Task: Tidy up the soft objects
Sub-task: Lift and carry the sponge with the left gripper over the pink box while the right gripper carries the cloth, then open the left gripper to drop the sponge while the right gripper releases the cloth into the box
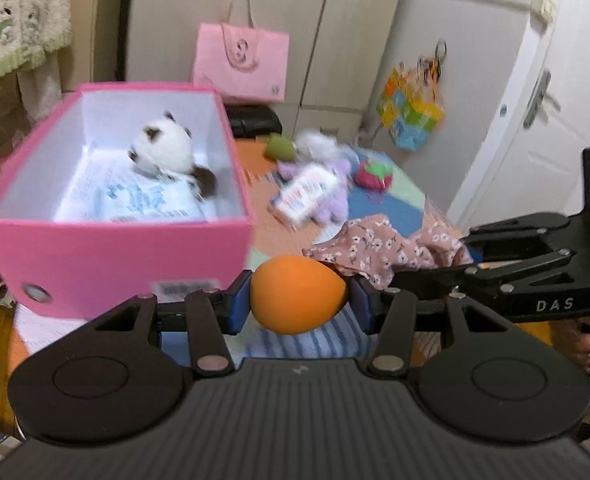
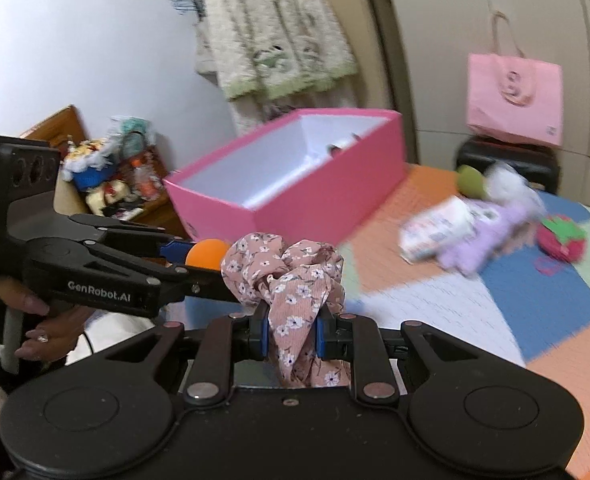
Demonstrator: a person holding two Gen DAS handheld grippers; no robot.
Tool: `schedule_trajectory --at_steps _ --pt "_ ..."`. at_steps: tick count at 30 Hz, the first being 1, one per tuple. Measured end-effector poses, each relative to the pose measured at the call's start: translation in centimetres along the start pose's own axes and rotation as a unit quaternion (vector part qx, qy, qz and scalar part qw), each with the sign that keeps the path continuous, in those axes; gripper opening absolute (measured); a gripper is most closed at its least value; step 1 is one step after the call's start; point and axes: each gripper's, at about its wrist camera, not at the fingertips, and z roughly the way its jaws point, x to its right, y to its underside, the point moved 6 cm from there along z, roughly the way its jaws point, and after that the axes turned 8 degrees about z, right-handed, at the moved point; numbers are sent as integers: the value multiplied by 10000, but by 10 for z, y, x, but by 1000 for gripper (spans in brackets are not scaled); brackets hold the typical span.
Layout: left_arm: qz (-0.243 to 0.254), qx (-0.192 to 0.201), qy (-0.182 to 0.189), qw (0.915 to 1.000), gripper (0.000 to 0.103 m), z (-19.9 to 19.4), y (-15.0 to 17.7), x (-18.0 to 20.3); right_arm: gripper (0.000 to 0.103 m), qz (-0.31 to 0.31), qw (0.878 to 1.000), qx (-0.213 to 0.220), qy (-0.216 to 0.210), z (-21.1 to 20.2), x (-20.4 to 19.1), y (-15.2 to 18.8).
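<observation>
My left gripper (image 1: 299, 300) is shut on an orange egg-shaped sponge (image 1: 297, 294), held just in front of the pink box (image 1: 115, 256). Inside that box lie a panda plush (image 1: 167, 152) and a white packet (image 1: 143, 202). My right gripper (image 2: 291, 338) is shut on a pink floral scrunchie (image 2: 291, 276); in the left wrist view the scrunchie (image 1: 379, 250) hangs right of the sponge. From the right wrist view, the left gripper (image 2: 199, 258) with the sponge (image 2: 209, 254) sits to the left, the pink box (image 2: 295, 196) beyond it.
On the patchwork mat (image 1: 395, 204) lie a purple plush (image 1: 331, 200) with a packet (image 1: 305, 194) on it, a white plush (image 1: 315, 142), a green toy (image 1: 281, 148) and a strawberry toy (image 1: 373, 176). A pink bag (image 1: 241, 64) stands by the cupboards. A cluttered shelf (image 2: 111, 172) is left.
</observation>
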Motion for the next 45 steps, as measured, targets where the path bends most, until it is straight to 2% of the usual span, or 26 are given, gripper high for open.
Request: schedule_trajectory --at_steps 9,14,18,20,25,31,34,38,40,42,44,45 --pt "-23 521 -436 9977 50 -26 -37 -56 25 -348 9987 165 -339 34 -35 -55" --pt "-135 616 -525 9966 50 -16 -56 -90 25 -533 9975 206 -412 66 -47 -91" --pt "-284 605 -552 9962 50 3 -69 -120 25 -239 9986 36 -473 101 -41 -122" --pt "-317 549 -551 9965 48 14 -74 -132 25 -170 9989 -42 -426 118 -38 -134" --pt "-181 342 -825 9958 48 38 -92 -157 25 23 9991 -220 -349 153 -28 -162" --pt "16 -88 -972 9952 50 61 -97 -174 25 535 9961 -502 -489 188 -8 -186" --pt "118 -583 -1045 9927 50 79 -90 -177 25 573 9951 -669 -451 205 -2 -188" --pt "221 -951 -1067 9895 50 97 -85 -178 26 490 9942 -942 -197 229 2 -181" --pt "315 -1078 -1078 9878 51 101 -85 -176 29 482 9928 -1085 -131 239 3 -177" --pt "371 -1109 -1136 9866 56 100 -86 -175 36 454 9918 -1193 -71 247 3 -176" --pt "407 -1049 -1230 9860 72 96 -87 -174 45 444 9918 -1194 -74 250 2 -178" --pt "420 -1010 -1241 9862 73 93 -86 -173 49 455 9918 -1187 -112 250 2 -179"
